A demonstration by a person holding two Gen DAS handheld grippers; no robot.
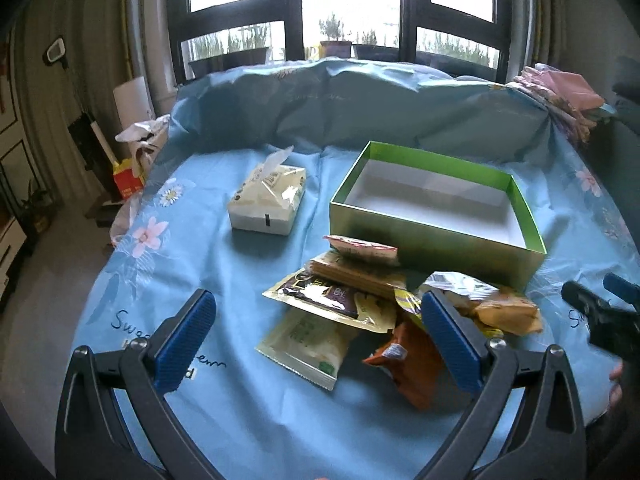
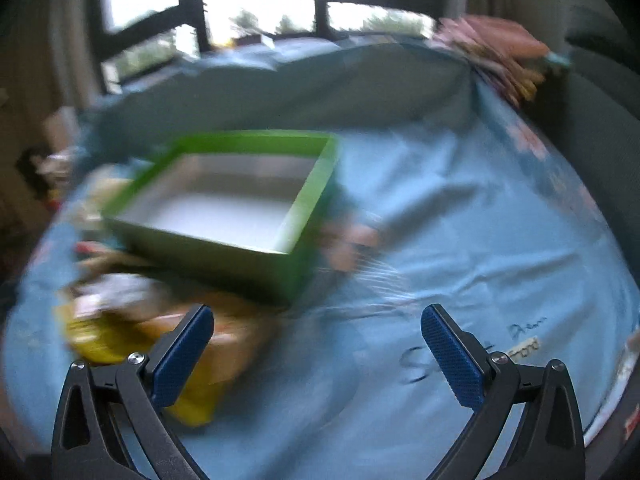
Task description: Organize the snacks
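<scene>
While both grippers hang over the table (image 1: 248, 412), I log positions. My left gripper (image 1: 316, 336) has its fingers (image 1: 186, 338) spread wide with nothing between them, above the near edge of the snack pile (image 1: 360, 300). Pile sits on the blue floral cloth (image 1: 160, 240), right in front of the green box (image 1: 436, 236) and touching its near wall. In it I can pick out a pale green packet (image 1: 308, 344) nearest me, a dark brown packet (image 1: 324, 296) lying over it, an orange packet (image 1: 408, 360) beside the right finger, a red-and-white packet (image 1: 360, 246) against the box, and a tan one (image 1: 506, 312) to the right. Box is open-topped, white floor bare. Tissue pack (image 1: 268, 196) stands left of the box, apart from the pile.

My right gripper (image 2: 318, 344) also has its fingers (image 2: 452, 356) wide apart, gripping nothing. Right wrist view is heavily motion-blurred: box (image 2: 224, 256) at upper left, snacks as a yellow-orange smear (image 2: 132, 332) by the left finger; individual packets not readable there. From the left wrist view, the right gripper (image 1: 600, 312) shows at the far right edge, beside the pile. Folded pink fabric (image 1: 560, 96) lies at the far right corner.
</scene>
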